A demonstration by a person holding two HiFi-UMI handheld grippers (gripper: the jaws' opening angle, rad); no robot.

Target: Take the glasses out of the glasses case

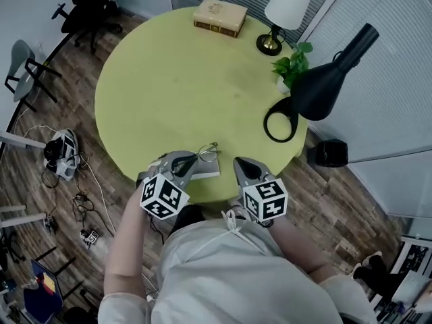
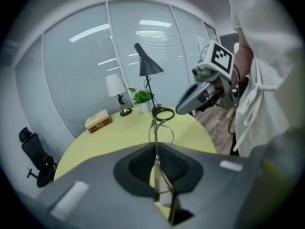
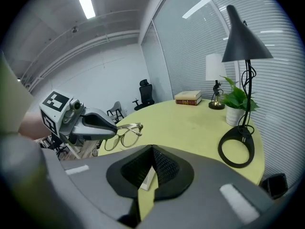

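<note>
1. Between the jaws of the left gripper (image 2: 156, 146) sits one thin temple arm of the glasses (image 2: 161, 131). The jaws are clamped nearly together on it, and the lenses stick out past the tips.
2. The right gripper view shows the glasses hanging from that gripper in the air, clear of the table (image 1: 155, 79), with the frame roughly level.
3. Just beside it, to its right in the head view, is the right gripper (image 3: 152, 150). Its jaw tips are closed together with nothing between them, and it touches neither the glasses nor the left gripper.
4. Both grippers are over the table's near edge, close to the person's body, and point forward and down.
5. Under the glasses a pale, flat glasses case (image 1: 204, 171) lies on the table at that near edge. Whether it is open cannot be made out.
6. Farther out, on the right side of the round yellow-green table, a black desk lamp (image 1: 324, 79) stands on a ring-shaped base.
7. A small potted plant (image 1: 290, 63) stands just behind the lamp.
8. At the far edge are a white-shaded lamp (image 1: 283, 12) and a closed book (image 1: 220, 17).
9. Beyond the table, a black office chair (image 1: 88, 5) stands on the wooden floor.
</note>
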